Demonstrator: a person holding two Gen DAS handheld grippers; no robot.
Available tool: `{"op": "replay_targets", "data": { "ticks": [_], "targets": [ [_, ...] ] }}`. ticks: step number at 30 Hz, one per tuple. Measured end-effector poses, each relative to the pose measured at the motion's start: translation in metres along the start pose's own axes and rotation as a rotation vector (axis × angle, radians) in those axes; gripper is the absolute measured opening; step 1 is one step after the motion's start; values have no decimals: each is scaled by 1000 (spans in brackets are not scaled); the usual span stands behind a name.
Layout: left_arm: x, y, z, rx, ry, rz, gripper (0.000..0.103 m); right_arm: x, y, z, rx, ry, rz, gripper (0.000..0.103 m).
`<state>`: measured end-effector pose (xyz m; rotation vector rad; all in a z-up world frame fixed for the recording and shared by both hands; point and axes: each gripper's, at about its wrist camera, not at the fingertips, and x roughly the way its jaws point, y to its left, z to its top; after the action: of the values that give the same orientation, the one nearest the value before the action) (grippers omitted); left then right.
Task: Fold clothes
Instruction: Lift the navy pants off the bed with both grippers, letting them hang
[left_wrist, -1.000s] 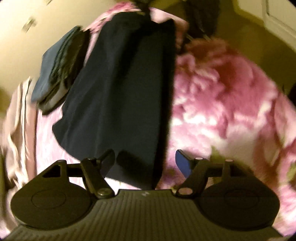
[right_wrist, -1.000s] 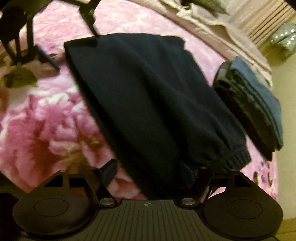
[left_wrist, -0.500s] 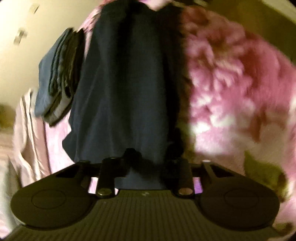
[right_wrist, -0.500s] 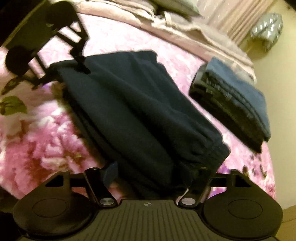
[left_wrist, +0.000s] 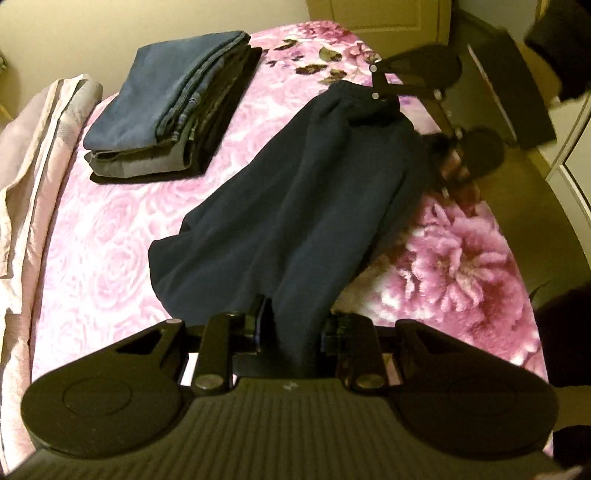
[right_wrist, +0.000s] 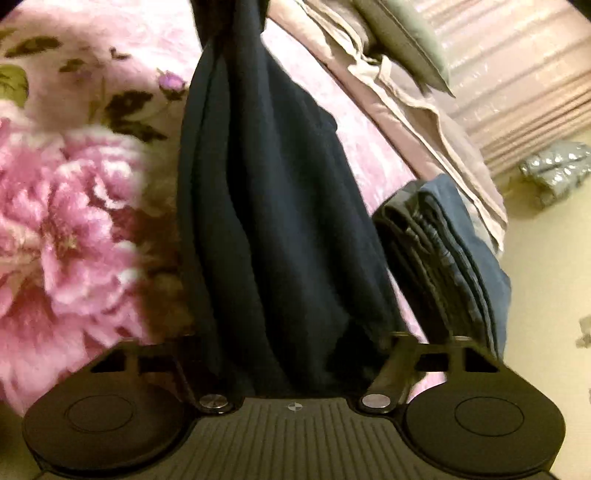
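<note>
Left tongs (left_wrist: 291, 328) clenched on one end of the dark navy fleece garment (left_wrist: 295, 206), cloth bunched between the pads and lifted off the pink floral blanket on the bed (left_wrist: 122, 229). Stretched away from there toward the right tongs (left_wrist: 406, 107) at the far end, sagging in the middle and brushing the blanket. Right tongs closing at this moment, navy fabric (right_wrist: 273, 229) filling the gap between the jaws; cannot tell from the right wrist view whether the pads already bite, fingertips hidden under cloth. From the left wrist view, far end of the garment gathered at those tongs. Off to the left beyond the left tongs, well apart from the garment: folded stack of blue and grey clothes (left_wrist: 173, 110), lying flat on the blanket. Same stack (right_wrist: 443, 266) just right of the right tongs. Pale pink bedsheet (left_wrist: 33, 155) crumpled along the far left edge.
</note>
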<state>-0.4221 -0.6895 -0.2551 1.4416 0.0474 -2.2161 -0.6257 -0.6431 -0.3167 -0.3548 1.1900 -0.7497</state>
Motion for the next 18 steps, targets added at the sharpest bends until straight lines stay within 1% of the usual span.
{"op": "replay_targets", "data": {
  "ticks": [1,4,6,11,14,18],
  "targets": [
    [0,-1,3,12,11,9,22,-3,-7,-1,9,-5,19,42],
    [-7,-8,16,52,44,44,20,-14,-36,3,54,1,79,32],
    [-15,-15,25,89,57,86,18,-20,-55,10,74,6,106,30],
    [-34,-19,39,104,56,150,17,-45,-91,22,51,-5,154,28],
    [-44,-23,44,132,48,172,16,-58,-106,31,31,2,159,27],
    [-67,-14,50,120,3,182,15,-79,-121,41,19,20,158,27]
  ]
}}
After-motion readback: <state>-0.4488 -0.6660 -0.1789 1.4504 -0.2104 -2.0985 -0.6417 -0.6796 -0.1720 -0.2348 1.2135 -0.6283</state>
